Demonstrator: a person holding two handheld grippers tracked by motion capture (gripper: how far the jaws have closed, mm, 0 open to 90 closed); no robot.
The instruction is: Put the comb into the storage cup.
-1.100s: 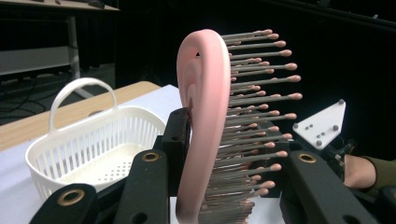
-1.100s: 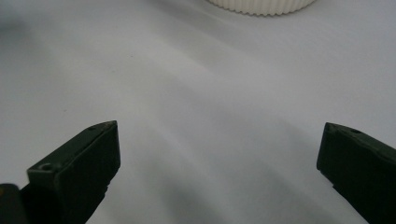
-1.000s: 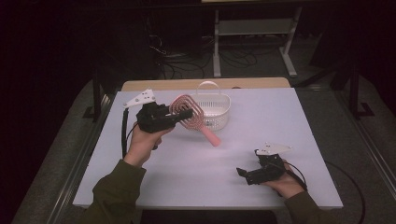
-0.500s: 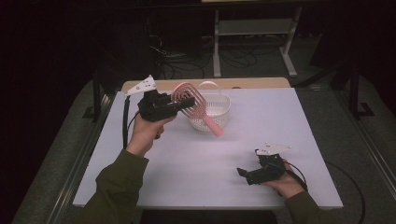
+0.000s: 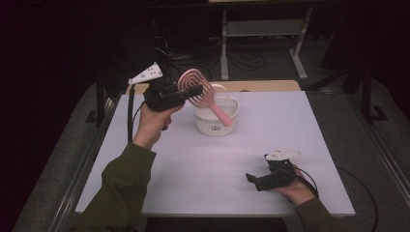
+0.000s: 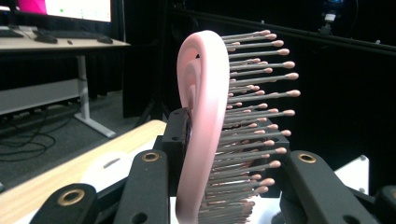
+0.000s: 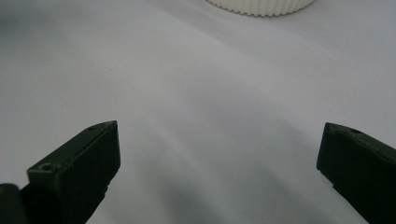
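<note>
A pink hairbrush (image 5: 202, 94) with a looped head hangs in the air over a white ribbed basket (image 5: 215, 122) at the back of the table. My left gripper (image 5: 186, 93) is shut on the brush's head, with the handle slanting down to the right over the basket. In the left gripper view the brush (image 6: 205, 135) stands edge-on between the black jaws, bristles pointing right. My right gripper (image 5: 250, 180) rests low on the table near the front right edge. Its jaws stand wide apart over bare tabletop (image 7: 205, 121) in the right gripper view, holding nothing.
The white table (image 5: 203, 169) has a wooden strip (image 5: 261, 85) along its far edge. Behind it stand a metal desk frame (image 5: 263, 34) and floor cables. The basket's rim (image 7: 261, 6) shows at the top of the right gripper view.
My left gripper has carried the hairbrush up and toward the back, from beside the basket to above it. The right gripper has stayed where it was.
</note>
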